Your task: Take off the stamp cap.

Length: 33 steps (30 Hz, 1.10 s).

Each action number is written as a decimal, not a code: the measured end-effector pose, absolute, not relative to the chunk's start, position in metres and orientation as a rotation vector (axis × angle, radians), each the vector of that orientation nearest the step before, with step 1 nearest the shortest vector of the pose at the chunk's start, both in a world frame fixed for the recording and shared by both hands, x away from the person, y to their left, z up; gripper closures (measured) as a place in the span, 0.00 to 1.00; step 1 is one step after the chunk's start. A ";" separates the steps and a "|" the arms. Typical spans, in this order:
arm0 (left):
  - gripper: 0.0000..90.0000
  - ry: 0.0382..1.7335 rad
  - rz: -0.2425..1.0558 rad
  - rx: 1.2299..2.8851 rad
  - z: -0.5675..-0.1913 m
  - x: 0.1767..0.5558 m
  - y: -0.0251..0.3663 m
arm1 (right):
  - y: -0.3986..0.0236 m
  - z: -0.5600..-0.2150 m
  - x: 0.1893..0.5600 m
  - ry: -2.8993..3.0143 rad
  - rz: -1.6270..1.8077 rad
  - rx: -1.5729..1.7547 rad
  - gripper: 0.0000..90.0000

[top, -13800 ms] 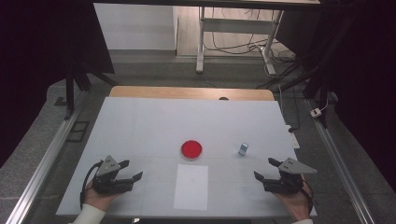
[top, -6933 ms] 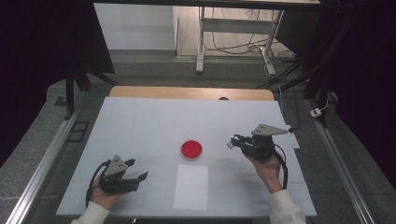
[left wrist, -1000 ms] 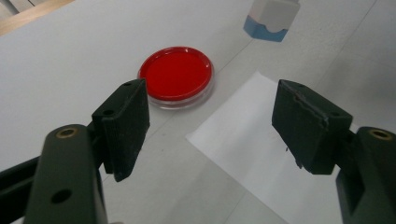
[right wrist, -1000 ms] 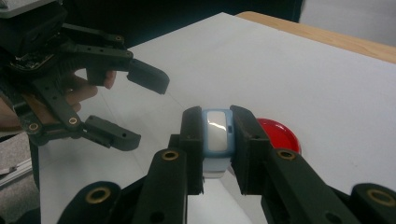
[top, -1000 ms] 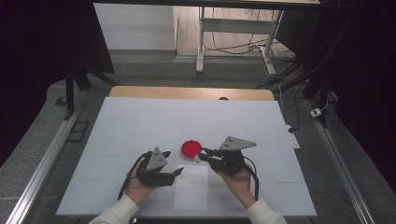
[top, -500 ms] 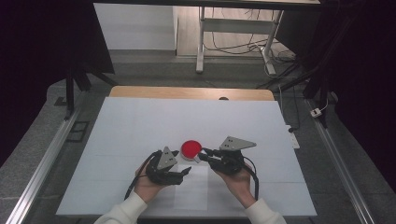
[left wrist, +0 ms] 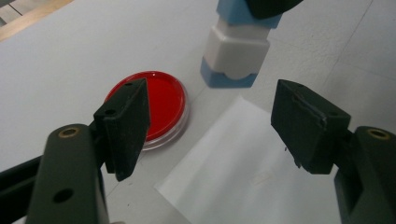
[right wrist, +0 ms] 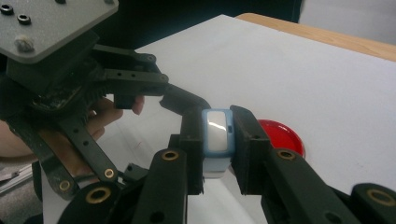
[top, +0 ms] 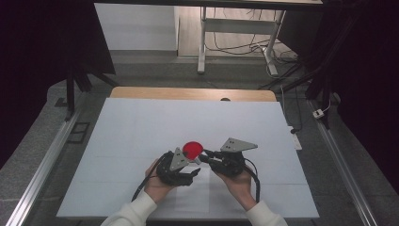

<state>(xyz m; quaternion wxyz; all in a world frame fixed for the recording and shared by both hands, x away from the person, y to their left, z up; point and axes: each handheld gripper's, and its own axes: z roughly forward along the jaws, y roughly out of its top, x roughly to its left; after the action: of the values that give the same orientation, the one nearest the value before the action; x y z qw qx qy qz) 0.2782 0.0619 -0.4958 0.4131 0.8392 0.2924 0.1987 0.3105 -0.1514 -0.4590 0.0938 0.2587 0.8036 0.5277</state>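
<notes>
My right gripper [right wrist: 218, 140] is shut on a small blue and white block [right wrist: 217, 133] and holds it just above the table. From the left gripper view the same block [left wrist: 236, 51] hangs ahead, beyond the open jaws of my left gripper [left wrist: 217, 121], which have nothing between them. A red round dish [top: 192, 149] lies on the white table just behind both grippers. In the high view my left gripper [top: 194, 167] and right gripper [top: 203, 157] face each other, tips close together.
A white paper sheet [top: 193, 200] lies flat near the table's front edge, under and in front of the hands. The white table top [top: 141, 122] ends in a wooden strip [top: 188, 93] at the back. Metal rails [top: 42, 174] run along both sides.
My left gripper has moved right, closer to the red dish and the right gripper's tips. The right gripper has stayed put with the block in it.
</notes>
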 end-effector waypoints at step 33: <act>0.56 0.707 0.615 2.132 -0.500 0.282 0.038 | -0.154 -0.462 0.312 2.357 1.582 0.828 0.84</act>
<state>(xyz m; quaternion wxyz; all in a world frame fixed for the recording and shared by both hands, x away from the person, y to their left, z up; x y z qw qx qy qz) 0.2816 0.0379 -0.5000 0.3951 0.8410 0.2787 0.2427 0.3121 -0.1544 -0.4615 0.0923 0.2789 0.7937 0.5326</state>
